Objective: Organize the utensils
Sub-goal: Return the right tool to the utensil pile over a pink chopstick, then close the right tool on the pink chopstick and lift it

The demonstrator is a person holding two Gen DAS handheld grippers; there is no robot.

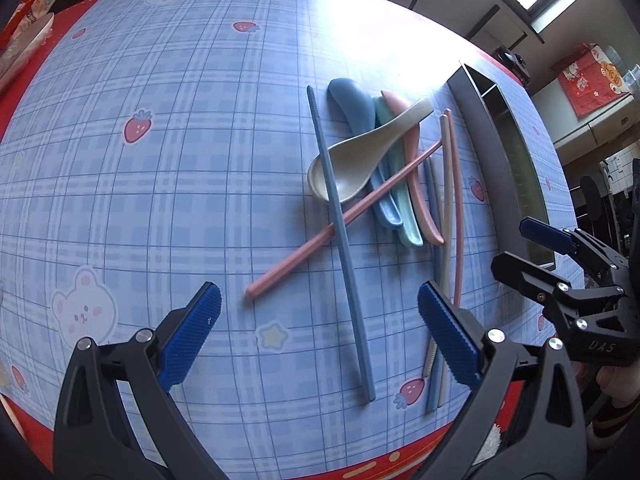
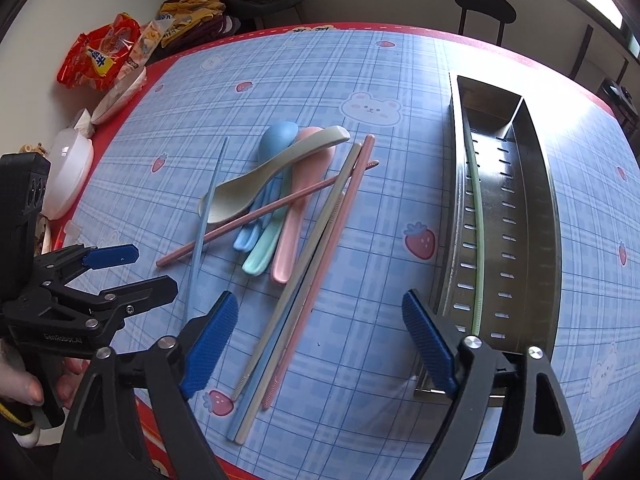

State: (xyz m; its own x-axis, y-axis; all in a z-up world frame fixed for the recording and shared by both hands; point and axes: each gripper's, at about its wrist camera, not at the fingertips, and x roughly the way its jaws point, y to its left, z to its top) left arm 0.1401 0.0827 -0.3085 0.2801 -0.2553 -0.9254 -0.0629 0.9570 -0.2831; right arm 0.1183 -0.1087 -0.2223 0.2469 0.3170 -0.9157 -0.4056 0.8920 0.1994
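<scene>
Right wrist view shows my right gripper (image 2: 316, 344) with its jaws spread and nothing between the pads, hanging over the near ends of the cream, pink and blue chopsticks (image 2: 296, 300) that lie bunched on the checked tablecloth (image 2: 360, 80). Just beyond my right jaw stands the metal utensil tray (image 2: 540, 208), one green chopstick (image 2: 478, 232) already lying along its slotted floor. Ahead of my left jaw is the heap: a cream spoon (image 2: 256, 184) lies across the blue, mint and pink spoons, and a pink chopstick (image 2: 260, 216) crosses under it. My left gripper (image 1: 320, 332) is also wide open and empty, a long blue chopstick (image 1: 344, 240) running straight between its jaws toward me. I judge the step in hand is picking one stick for the tray. To do it well I should take a single stick, not the bundle, so I would close across its width near the free end, where it lies clear of its neighbours, then lift it level and lay it parallel beside the green one. Dragging could scatter the spoons.
</scene>
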